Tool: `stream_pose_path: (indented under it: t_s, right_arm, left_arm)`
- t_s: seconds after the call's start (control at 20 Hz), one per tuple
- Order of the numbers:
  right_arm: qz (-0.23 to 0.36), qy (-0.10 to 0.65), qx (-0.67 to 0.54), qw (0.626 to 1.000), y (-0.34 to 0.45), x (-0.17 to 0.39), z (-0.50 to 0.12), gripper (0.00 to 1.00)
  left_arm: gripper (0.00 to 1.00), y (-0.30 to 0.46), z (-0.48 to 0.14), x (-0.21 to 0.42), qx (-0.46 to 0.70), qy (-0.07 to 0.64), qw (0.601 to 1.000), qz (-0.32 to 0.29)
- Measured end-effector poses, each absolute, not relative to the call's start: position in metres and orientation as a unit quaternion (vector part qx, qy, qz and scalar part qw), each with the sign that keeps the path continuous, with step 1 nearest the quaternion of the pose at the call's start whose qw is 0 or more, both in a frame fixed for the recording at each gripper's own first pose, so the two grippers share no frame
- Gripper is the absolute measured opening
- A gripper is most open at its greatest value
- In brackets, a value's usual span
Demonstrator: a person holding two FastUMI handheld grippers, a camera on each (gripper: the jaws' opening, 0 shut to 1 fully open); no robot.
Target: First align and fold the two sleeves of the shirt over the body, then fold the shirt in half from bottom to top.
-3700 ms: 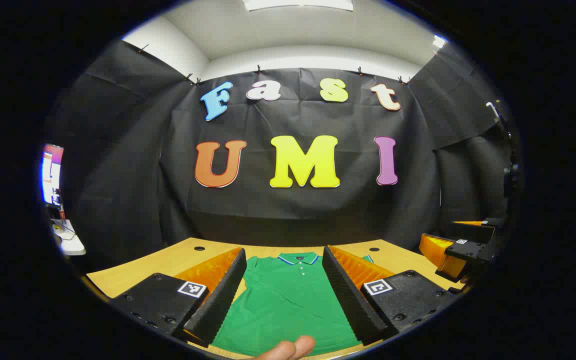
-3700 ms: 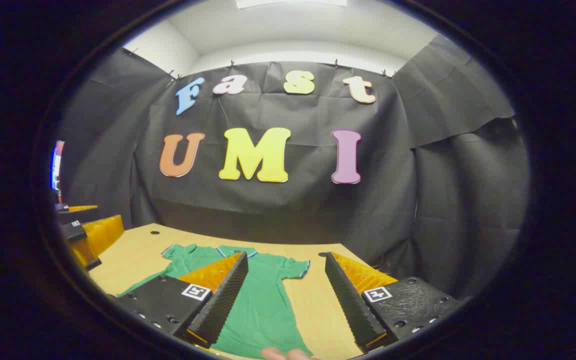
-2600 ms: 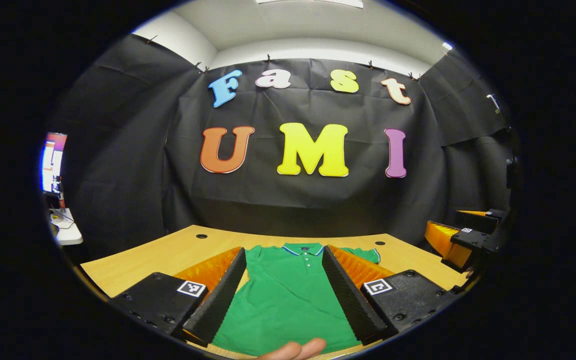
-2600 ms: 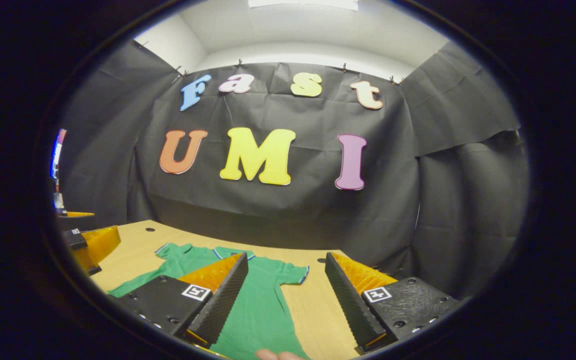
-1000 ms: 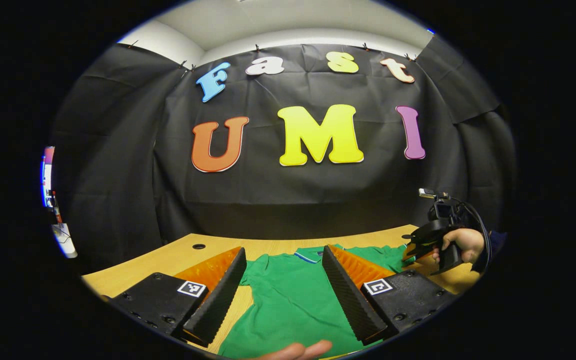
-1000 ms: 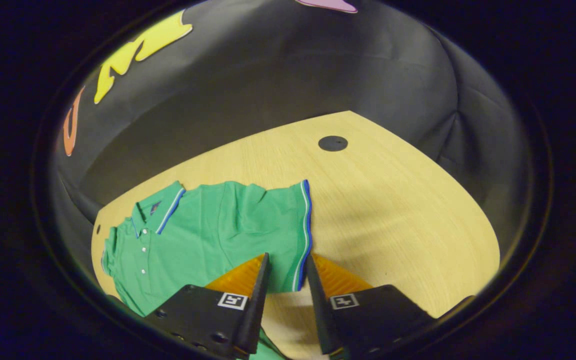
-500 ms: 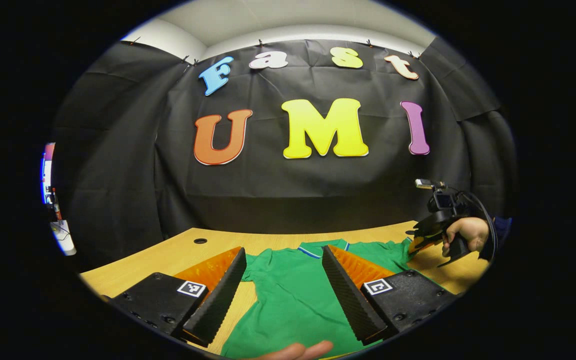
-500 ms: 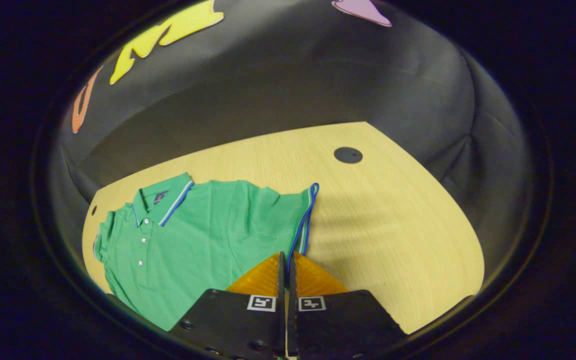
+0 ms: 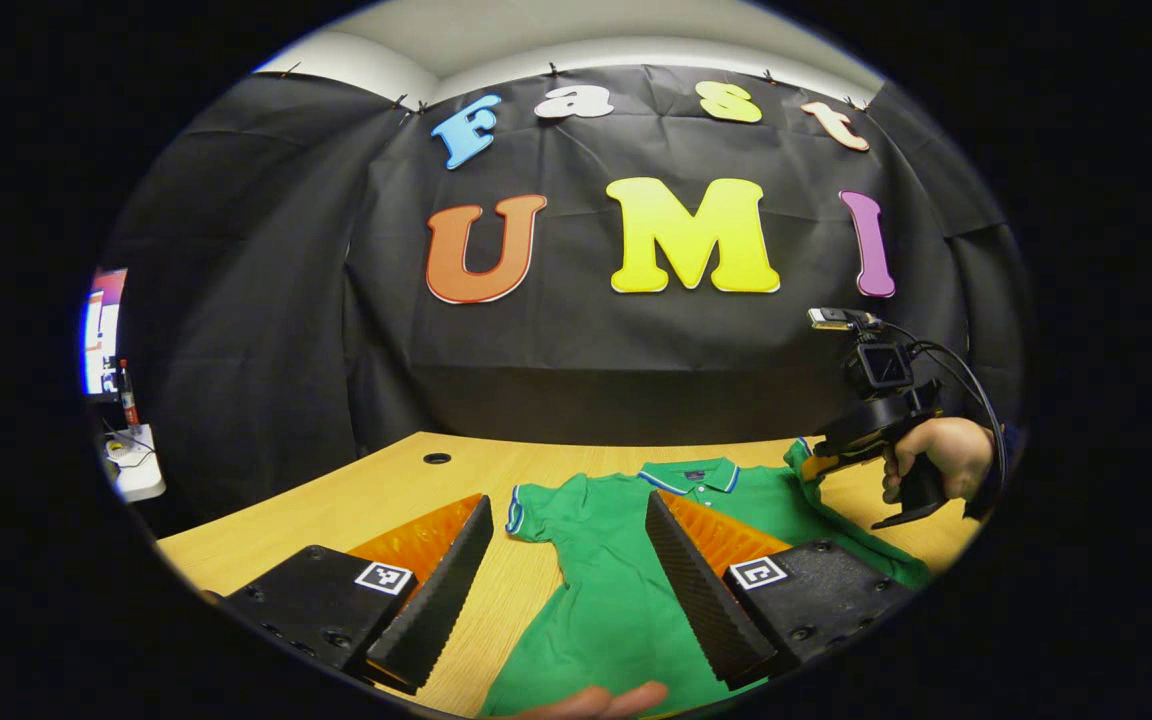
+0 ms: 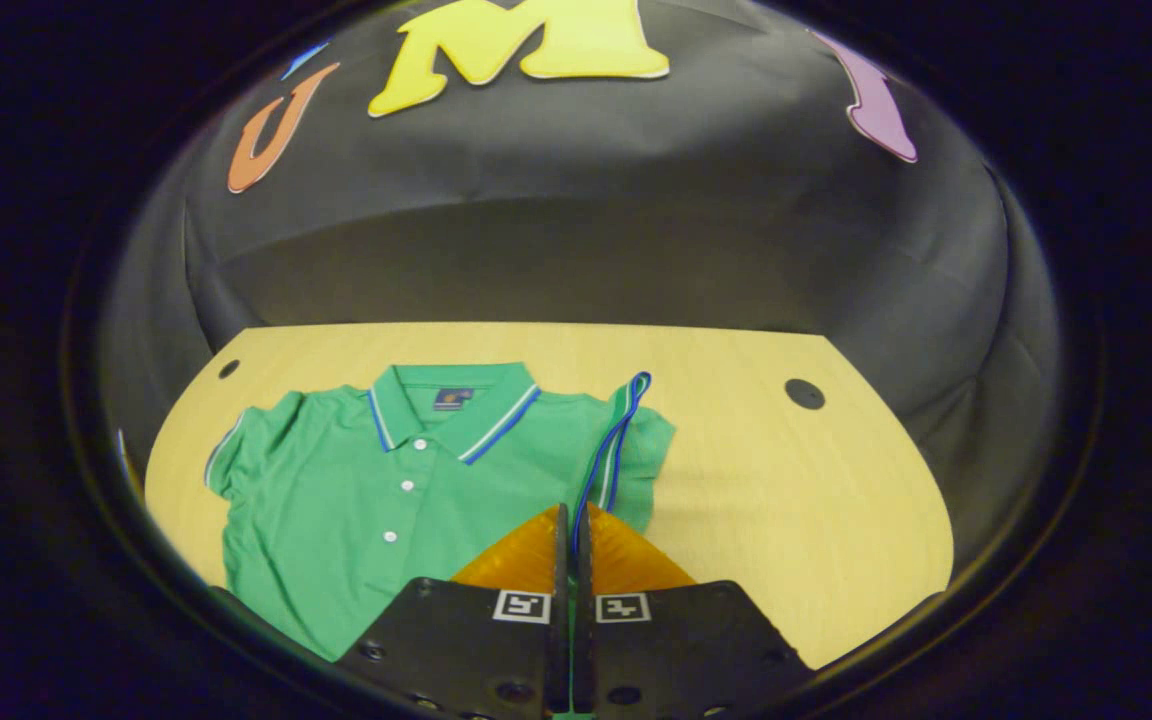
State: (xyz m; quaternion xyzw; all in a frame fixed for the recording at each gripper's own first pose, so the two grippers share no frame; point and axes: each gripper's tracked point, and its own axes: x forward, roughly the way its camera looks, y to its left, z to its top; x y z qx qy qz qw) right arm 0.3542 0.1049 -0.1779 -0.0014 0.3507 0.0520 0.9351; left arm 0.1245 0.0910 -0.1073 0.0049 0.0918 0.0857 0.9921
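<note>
Wooden and pale, the table (image 10: 816,500) took up most of the right gripper view, with two round holes, one (image 10: 805,393) at its far right and one (image 10: 228,368) at its far left. On it lay the green shirt (image 10: 356,500), front up, collar (image 10: 451,405) toward the booth's black wall and three white buttons down its placket. Its far sleeve (image 10: 236,450) lay flat on the table. Its near sleeve (image 10: 636,440) was lifted off the table, the blue-and-white cuff (image 10: 616,440) standing up as a narrow loop. The right gripper (image 10: 569,520) was clenched on that sleeve, both fingers pressed together with the cloth caught between them. In the left gripper view the same gripper (image 9: 826,462) showed at the far right, gripped by a hand (image 9: 946,455) and carrying a small camera (image 9: 878,365) with a cable; the sleeve rose from the table up to its tip. The left gripper (image 9: 566,540) hung released above the near table edge, fingers wide apart, the shirt's body (image 9: 616,600) and other sleeve (image 9: 536,505) seen between them without either finger touching cloth. A fingertip (image 9: 606,700) showed at the bottom edge of that view. A lit screen (image 9: 101,330) stood far off to the left.
</note>
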Motion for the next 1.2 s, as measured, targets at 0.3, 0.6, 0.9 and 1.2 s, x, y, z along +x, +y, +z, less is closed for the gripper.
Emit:
stream_pose_path:
  t_s: [0.3,0.6,0.9,1.2]
  right_arm:
    - [0.101,0.362,0.036,0.926,0.136,0.343,-0.191,0.31]
    - [0.091,0.282,0.029,0.955,0.111,0.319,-0.135,0.94]
    - [0.056,0.146,0.005,0.988,0.074,0.276,-0.054,0.96]
    - [0.047,0.078,-0.011,0.996,0.049,0.208,-0.031,0.96]
  left_arm:
    - [0.99,0.115,-0.116,0.122,-0.008,0.102,0.99,0.1]
    - [0.99,0.123,-0.136,0.146,-0.03,0.135,0.986,0.092]
    - [0.99,0.14,-0.141,0.2,-0.054,0.157,0.982,0.093]
    - [0.95,0.18,-0.149,0.263,-0.071,0.211,0.969,0.111]
